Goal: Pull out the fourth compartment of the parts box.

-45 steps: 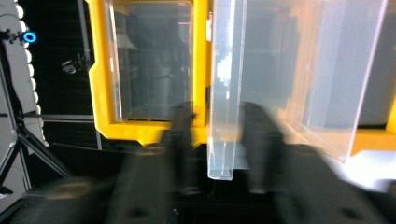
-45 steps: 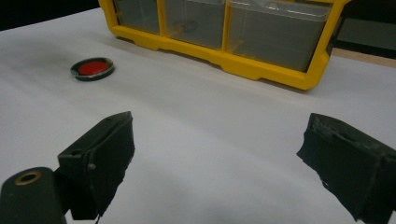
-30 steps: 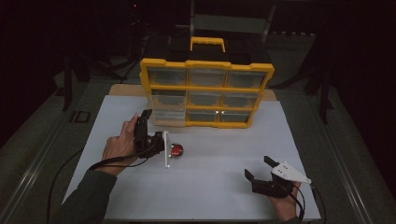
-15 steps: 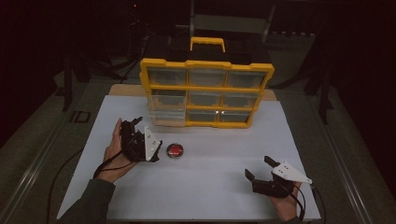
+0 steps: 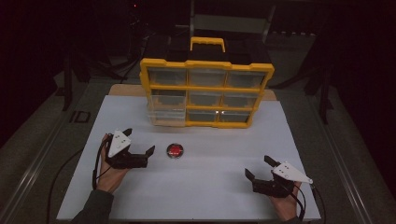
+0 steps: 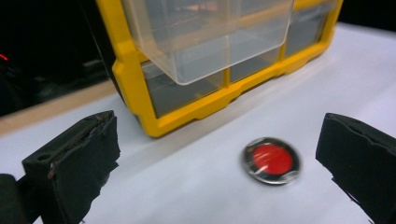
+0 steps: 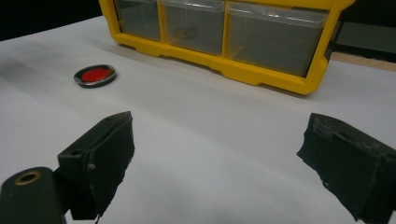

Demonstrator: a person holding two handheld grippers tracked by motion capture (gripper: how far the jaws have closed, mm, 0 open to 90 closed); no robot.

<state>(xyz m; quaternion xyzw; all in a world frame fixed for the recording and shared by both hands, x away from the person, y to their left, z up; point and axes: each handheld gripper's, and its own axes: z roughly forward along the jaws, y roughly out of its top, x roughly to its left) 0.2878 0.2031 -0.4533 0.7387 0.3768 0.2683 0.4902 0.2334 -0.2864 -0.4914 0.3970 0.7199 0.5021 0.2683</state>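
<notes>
Red-centred disc (image 5: 175, 150) lies loose mid-frame, drawer (image 6: 205, 37) pulled out; left claw (image 5: 138, 156) and right claw (image 5: 259, 173) gape empty, pickup not begun.

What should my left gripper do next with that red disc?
Probably ease the left gripper forward and close on the red disc: its jaws stand open, the disc lies flat just ahead, and a clear drawer already sticks out.

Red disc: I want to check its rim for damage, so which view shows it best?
The left gripper view: the red disc lies close, between the open jaws, though its metal rim is slightly blurred. The right gripper view shows it smaller and at a flat angle; the high view shows it tiny.
</notes>
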